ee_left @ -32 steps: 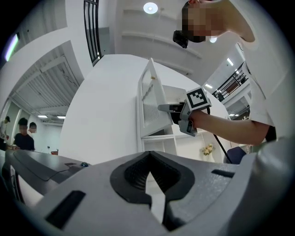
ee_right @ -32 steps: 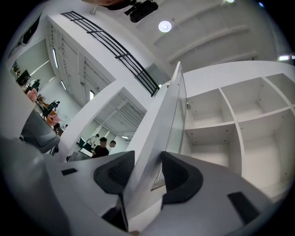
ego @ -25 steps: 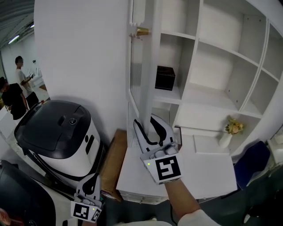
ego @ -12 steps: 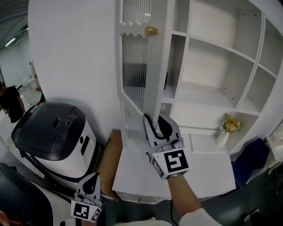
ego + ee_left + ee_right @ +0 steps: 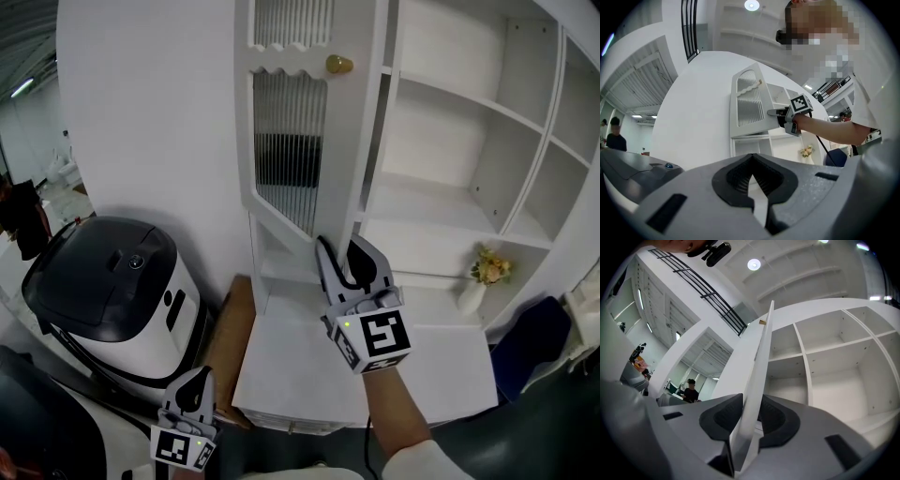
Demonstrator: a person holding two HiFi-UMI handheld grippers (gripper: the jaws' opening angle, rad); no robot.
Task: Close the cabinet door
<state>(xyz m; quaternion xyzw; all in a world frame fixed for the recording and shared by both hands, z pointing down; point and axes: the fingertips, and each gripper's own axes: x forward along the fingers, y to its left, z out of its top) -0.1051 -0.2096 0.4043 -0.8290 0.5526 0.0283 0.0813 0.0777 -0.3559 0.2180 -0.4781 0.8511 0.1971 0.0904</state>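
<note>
Since a second ago the cabinet door (image 5: 291,141) is swinging from nearly edge-on to showing its ribbed glass face, and the right gripper (image 5: 341,249) is travelling right with it. The black box on the shelf is now covered. The right gripper's fingers are pinching the door's lower free edge, which the right gripper view shows as a white slab running up between the pads. The left gripper (image 5: 193,386) is hanging low off the tabletop's (image 5: 300,366) near left corner, fingers pressed together on nothing (idle, no part in this). The door is sitting above the far left corner of the tabletop, still ajar. To do this step well, I'd judge the gripper should be following the door's arc rather than pushing straight. It should be keeping the pinch light so the edge can pivot between the pads. It should be letting go before the free edge meets the frame, so no finger is getting trapped against the shelving (image 5: 450,122), then finishing with a flat push. The door's long axis is standing vertical and upright. Its face is pointing toward the person and a little left. The free edge with the gold knob (image 5: 338,64) is heading toward the shelf divider on the right, and the hinge side is staying left.
</note>
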